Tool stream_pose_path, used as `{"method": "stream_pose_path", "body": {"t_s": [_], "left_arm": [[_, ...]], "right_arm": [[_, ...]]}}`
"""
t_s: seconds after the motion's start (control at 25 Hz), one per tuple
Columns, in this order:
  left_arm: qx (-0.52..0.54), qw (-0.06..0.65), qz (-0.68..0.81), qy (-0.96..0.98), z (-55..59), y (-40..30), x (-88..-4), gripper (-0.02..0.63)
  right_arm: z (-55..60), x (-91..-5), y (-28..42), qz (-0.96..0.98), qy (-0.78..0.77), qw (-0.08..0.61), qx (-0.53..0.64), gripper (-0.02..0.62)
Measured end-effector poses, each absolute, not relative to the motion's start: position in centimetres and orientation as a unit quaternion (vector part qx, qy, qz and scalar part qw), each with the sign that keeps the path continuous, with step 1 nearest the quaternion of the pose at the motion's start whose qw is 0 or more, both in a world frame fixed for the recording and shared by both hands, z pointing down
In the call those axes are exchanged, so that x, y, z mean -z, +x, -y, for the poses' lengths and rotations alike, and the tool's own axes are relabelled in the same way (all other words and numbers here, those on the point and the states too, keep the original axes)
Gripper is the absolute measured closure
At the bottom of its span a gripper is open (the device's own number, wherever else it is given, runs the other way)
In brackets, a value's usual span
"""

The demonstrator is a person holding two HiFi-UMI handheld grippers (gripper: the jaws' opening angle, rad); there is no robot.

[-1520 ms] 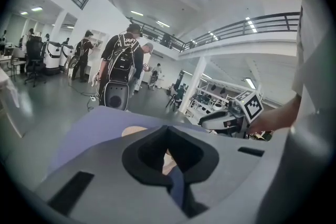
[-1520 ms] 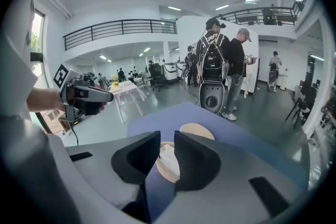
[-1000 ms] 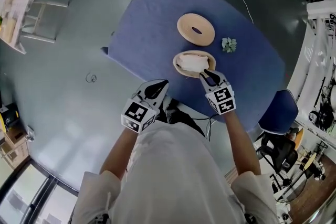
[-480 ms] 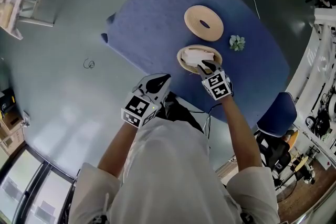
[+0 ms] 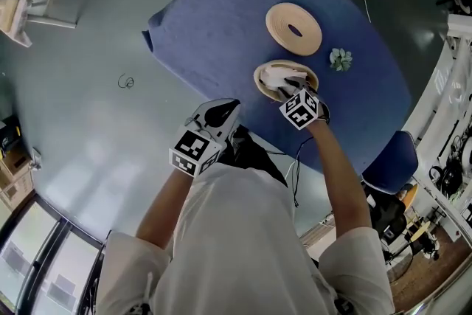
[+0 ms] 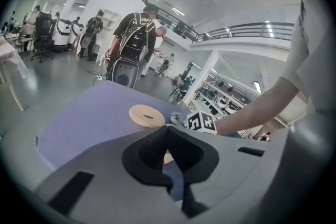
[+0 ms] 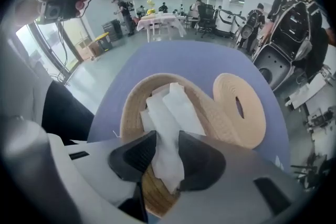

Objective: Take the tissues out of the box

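The right gripper (image 7: 167, 140) hangs steeply down over the near rim of the round woven box (image 7: 130, 113), which stands toward the near right of the blue table (image 5: 214, 26). Its jaws have just been opening and now stand apart, with a strip of the white tissues (image 7: 172, 110) rising between them; the pads flank the strip loosely rather than clamp it. The rest of the tissues lie crumpled inside the box, spreading away toward its far side. The box's round lid (image 5: 293, 29), with a slot in its middle, lies flat just beyond the box. The left gripper (image 5: 221, 113) is held near the person's body, off the table's near edge and well left of the box, its jaws together and empty.
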State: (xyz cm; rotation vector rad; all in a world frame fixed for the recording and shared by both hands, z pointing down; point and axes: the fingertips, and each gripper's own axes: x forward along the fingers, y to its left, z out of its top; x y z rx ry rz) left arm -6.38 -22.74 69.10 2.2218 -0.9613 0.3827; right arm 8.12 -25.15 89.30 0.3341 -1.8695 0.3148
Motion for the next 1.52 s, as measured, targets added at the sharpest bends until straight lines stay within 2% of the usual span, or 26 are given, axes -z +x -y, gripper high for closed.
{"method": "stream_pose_path", "body": {"t_s": [0.08,0.2,0.28,0.96,1.52], "left_arm": [[-0.149,0.34,0.37,0.852,22.5,-6.7,-69.3,0.598],[-0.15,0.341,0.372,0.85,22.3,-7.3,-69.2,0.598],[-0.148,0.341,0.375,0.849,22.3,-7.6,-69.1,0.598],[-0.138,0.324,0.369,0.86,20.7,-6.0,-66.7,0.598],[-0.131,0.272,0.352,0.886,19.6,-2.8,-61.8,0.598]], "right_arm": [[25.2,-89.8,8.2,0.792,0.134,0.583,-0.12,0.449],[25.4,-89.8,8.0,0.794,0.132,0.585,-0.1,0.537],[25.4,-89.2,7.8,0.799,0.134,0.578,-0.097,0.548],[24.8,-82.5,9.7,0.833,0.216,0.493,-0.13,0.552],[23.6,-71.9,13.5,0.847,0.318,0.41,-0.114,0.552]]}}
